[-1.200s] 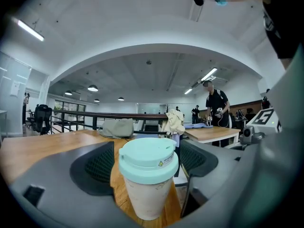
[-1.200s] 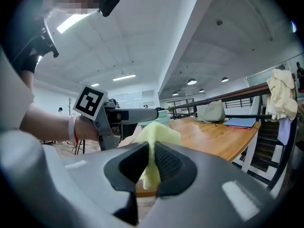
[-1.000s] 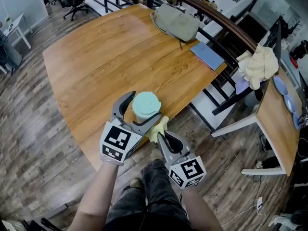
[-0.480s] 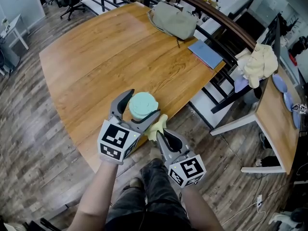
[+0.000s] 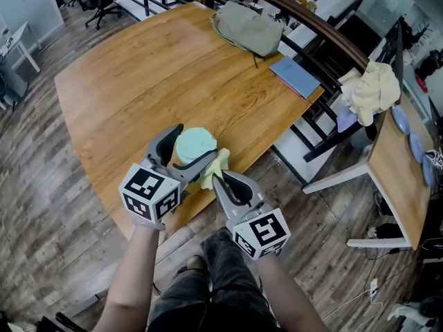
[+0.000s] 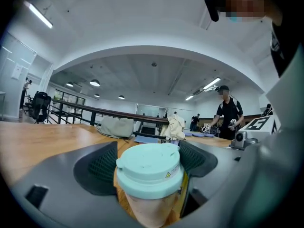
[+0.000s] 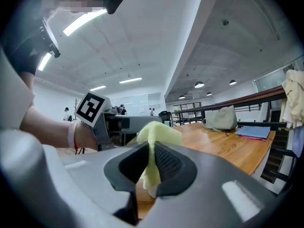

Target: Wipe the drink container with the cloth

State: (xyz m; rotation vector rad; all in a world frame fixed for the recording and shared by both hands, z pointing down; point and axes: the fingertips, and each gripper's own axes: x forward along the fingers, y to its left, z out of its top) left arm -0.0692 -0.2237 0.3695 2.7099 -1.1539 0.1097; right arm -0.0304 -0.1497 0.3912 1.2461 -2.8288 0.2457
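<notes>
left claw [image 5: 187, 151] is clamped round the cup [image 6: 149, 170]; right claw [image 7: 151, 161] pinches the cloth [image 5: 214, 166]. since a second ago both have slid left along the table [image 5: 131, 81] edge, with the cloth tighter against the cup, so wiping looks under way. actual contact is hidden, and the cup's base is cut off.
</notes>
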